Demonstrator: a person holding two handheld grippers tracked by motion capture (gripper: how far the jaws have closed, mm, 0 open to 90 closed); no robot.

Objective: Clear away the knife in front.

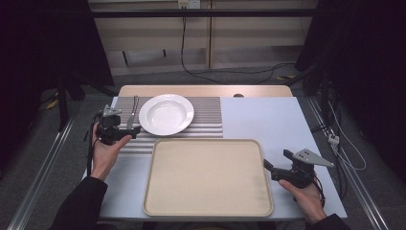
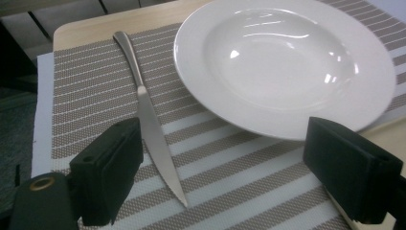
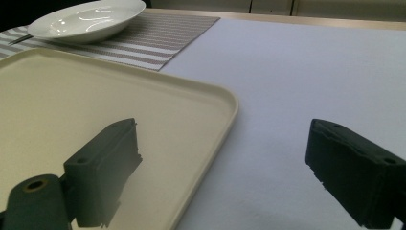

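Note:
A white deep plate [image 1: 166, 114] [image 2: 282, 62] [image 3: 88, 19] rests on a striped placemat [image 1: 208, 117] [image 2: 230, 177] at the table's back left. A steel knife [image 1: 132, 112] [image 2: 151, 120] lies on the mat just left of the plate, tip toward me. My left gripper [image 1: 127, 129] [image 2: 227, 143] hovers open over the mat, its jaws on either side of the knife's tip and the plate's near rim, touching neither. An empty beige tray [image 1: 206, 177] [image 3: 72, 96] lies front centre. My right gripper [image 1: 277, 160] [image 3: 225, 139] is open and straddles the tray's right rim, holding nothing.
A pale blue cover [image 1: 268, 120] [image 3: 311, 72] spreads over the table, bare to the right of the mat and tray. A strip of wooden tabletop [image 1: 206, 90] shows at the back. Cables [image 1: 344, 143] hang off the right side.

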